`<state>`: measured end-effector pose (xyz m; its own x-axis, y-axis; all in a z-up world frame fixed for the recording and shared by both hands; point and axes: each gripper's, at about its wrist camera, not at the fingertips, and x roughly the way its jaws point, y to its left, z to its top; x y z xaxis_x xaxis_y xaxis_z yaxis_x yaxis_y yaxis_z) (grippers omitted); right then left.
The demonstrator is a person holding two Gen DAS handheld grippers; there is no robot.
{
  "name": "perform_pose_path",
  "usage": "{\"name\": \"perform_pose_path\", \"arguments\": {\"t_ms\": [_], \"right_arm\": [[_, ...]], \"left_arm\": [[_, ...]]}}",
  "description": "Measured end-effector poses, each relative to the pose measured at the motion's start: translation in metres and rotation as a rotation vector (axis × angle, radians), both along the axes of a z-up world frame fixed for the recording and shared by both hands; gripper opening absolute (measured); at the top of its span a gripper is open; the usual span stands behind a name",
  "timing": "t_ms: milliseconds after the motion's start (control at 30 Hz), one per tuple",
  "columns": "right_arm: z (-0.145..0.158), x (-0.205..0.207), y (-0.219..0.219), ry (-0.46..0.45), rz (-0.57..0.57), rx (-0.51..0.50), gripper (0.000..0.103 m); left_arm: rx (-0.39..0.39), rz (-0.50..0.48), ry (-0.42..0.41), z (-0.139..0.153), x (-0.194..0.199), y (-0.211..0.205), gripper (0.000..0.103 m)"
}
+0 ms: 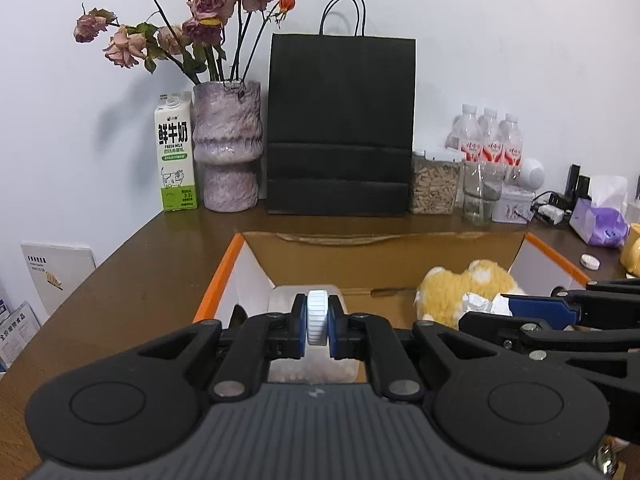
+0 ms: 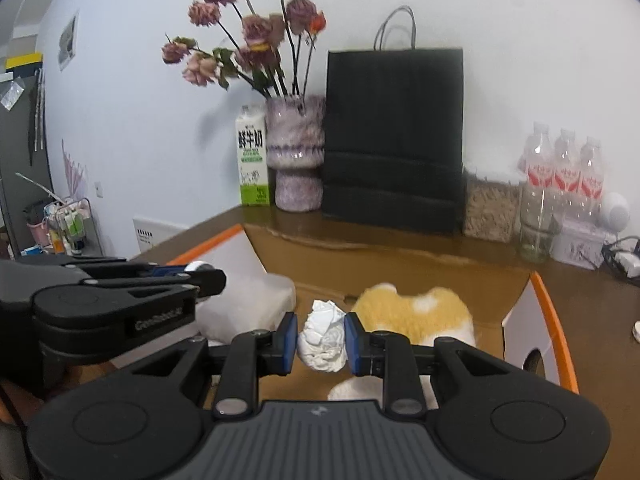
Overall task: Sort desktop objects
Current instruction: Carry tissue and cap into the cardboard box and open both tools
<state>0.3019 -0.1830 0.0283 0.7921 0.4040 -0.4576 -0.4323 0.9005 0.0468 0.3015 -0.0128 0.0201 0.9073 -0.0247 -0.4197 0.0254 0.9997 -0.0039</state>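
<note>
Left gripper [image 1: 317,323]: my blue pads are clamped on a white ribbed bottle cap [image 1: 317,317], held on edge above the box.
Right gripper [image 2: 321,339]: my jaws are narrow, pinching a crumpled white paper wad [image 2: 323,341]; creased, lumpy, roughly egg-shaped.
Cardboard box [image 1: 400,252]: open top, brown inside, white side walls, orange rim; both my grippers hang over it.
In the box: a translucent plastic container [image 2: 256,300], rounded corners, at 10 o'clock from the wad; a fuzzy yellow plush toy [image 2: 416,312] with white patches at 2 o'clock, just behind my right finger.
In the way: from the right wrist, my left gripper's black arm crosses at 9 o'clock, covering part of the container.
Desk [image 1: 132,280]: dark brown wood, glossy.
Back row at 12 o'clock: matte black paper bag [image 1: 340,128] with cord handles; mottled purple vase [image 1: 228,144] of wilted roses; green-and-white milk carton [image 1: 175,152].
At 2 o'clock: clear canister of tan pellets [image 1: 435,184], empty glass [image 1: 480,192], three water bottles [image 1: 490,136].
</note>
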Motion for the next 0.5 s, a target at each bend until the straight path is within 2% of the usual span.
{"name": "perform_pose_path", "arguments": {"t_ms": [333, 400, 433, 467, 500], "right_arm": [[-0.010, -0.004, -0.003, 0.021, -0.006, -0.001, 0.027], [-0.009, -0.005, -0.004, 0.013, -0.018, 0.001, 0.045], [-0.008, -0.006, -0.005, 0.007, -0.024, 0.002, 0.051], [-0.006, -0.008, -0.006, -0.003, -0.030, 0.004, 0.063], [-0.005, -0.010, -0.007, -0.013, -0.036, 0.006, 0.072]], "left_arm": [[0.039, -0.003, 0.016, -0.008, -0.004, -0.006, 0.011], [0.051, -0.003, 0.003, -0.008, -0.007, -0.008, 0.013], [0.054, -0.002, -0.005, -0.007, -0.008, -0.009, 0.016], [0.056, -0.003, -0.014, -0.006, -0.009, -0.009, 0.020], [0.060, 0.000, -0.027, -0.005, -0.011, -0.010, 0.034]]}}
